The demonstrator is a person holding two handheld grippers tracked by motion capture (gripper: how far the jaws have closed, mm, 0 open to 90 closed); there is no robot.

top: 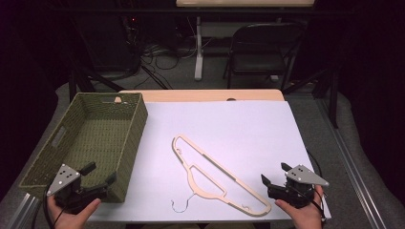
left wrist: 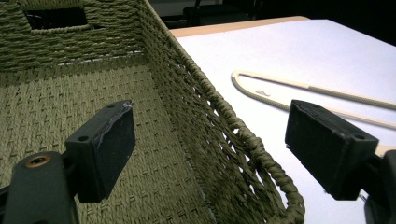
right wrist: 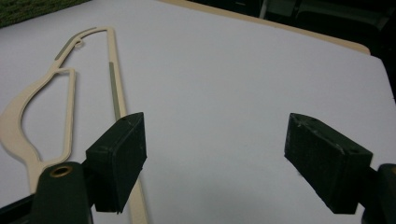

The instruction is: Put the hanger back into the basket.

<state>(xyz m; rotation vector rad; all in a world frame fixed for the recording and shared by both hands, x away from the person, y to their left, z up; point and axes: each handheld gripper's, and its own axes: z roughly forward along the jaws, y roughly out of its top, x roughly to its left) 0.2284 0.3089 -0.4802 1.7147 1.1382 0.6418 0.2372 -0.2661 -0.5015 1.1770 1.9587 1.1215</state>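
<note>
basket (left wrist: 205, 121): near corner cut by bottom edge in left gripper view | hanger (right wrist: 70, 88): lower part cut by bottom edge in right gripper view | hook (top: 184, 202): too thin to see clearly

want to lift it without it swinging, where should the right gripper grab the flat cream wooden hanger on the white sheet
Probably the long straight bar of the flat cream wooden hanger, near its middle, coming straight down from above with the right gripper. It lies flat on the white sheet, so only its thin edges offer purchase; a mid-bar hold should balance it better than the wire hook.
</note>
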